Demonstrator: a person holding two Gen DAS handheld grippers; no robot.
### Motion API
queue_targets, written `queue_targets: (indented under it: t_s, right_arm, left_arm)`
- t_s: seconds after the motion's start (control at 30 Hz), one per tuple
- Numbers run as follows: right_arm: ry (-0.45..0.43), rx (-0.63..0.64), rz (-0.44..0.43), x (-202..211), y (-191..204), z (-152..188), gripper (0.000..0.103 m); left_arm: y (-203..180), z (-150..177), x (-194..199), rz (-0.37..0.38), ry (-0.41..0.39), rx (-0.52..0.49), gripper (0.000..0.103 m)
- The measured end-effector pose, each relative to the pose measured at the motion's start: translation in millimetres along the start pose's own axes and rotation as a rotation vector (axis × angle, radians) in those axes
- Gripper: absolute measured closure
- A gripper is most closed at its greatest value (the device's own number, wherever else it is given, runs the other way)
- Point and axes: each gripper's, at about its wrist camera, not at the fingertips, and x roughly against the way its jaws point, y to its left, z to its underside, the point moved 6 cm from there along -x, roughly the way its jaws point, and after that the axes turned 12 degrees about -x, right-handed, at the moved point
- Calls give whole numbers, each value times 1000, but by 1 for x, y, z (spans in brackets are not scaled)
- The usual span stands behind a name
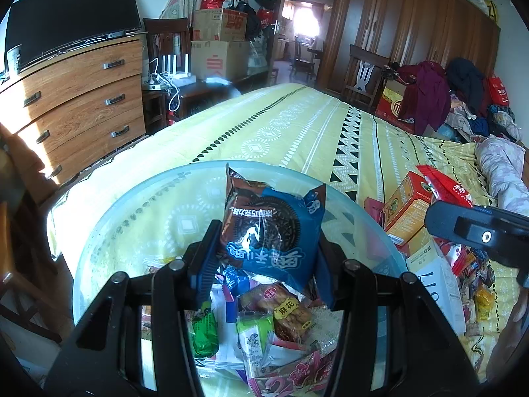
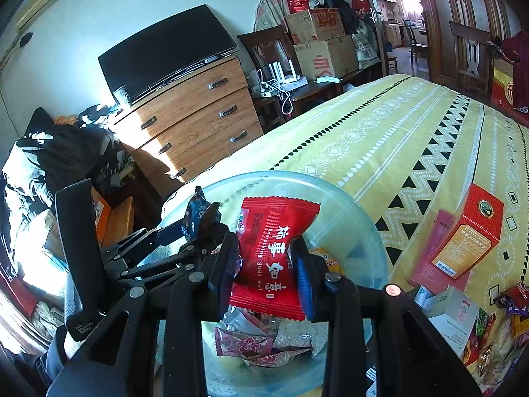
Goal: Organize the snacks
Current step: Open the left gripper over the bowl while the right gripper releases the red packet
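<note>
left wrist view: the left gripper (image 1: pixel 264 248) is clamped on a blue cookie packet (image 1: pixel 274 231), pads pressing its two sides, the packet upright above a clear glass bowl (image 1: pixel 109 231). the bowl sits on a yellow patterned bedspread (image 1: pixel 297 125) and holds loose wrapped snacks, among them a green packet (image 1: pixel 205 330) at 7 o'clock of the view's centre and a brown twist-snack packet (image 1: pixel 284 311) at 6 o'clock. at 3 o'clock an orange box (image 1: pixel 406 208) lies on the bedspread, with the right gripper's dark body in front of it. right wrist view: the right gripper (image 2: pixel 267 264) is clenched on a red candy packet (image 2: pixel 271 251), held upright over the same bowl (image 2: pixel 347 218). the left gripper (image 2: pixel 201 221) shows at 9 o'clock, gripping the blue packet (image 2: pixel 195 211). pink wrappers (image 2: pixel 244 344) lie in the bowl at 6 o'clock. the orange box (image 2: pixel 469 231) stands at 3 o'clock.
</note>
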Motion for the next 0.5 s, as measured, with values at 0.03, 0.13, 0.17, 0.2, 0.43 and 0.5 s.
queue_targets:
  t_s: [0.03,0.13,0.17,0.2,0.43,0.5]
  right_arm:
    - [-1,-1,1,0,0,0,66]
    - [-1,-1,1,1,1,-1,66]
    - [0,-1,1,1,1,-1,66]
    - [0,-1,1,1,1,-1,66]
    - [0,0,1,-1,2,0,66]
    - [1,0,2,-2,1,0,66]
  left_arm:
    - [0,0,0,-1,1,0,52]
    - [1,-1,0,-1,2,2,52]
    - [1,0,0,-2,3,3,52]
    - [2,0,-1,-1,4,5,52]
    - [6,0,-2,-1,9,14,52]
    - [8,1,-3,-4,11,16,52]
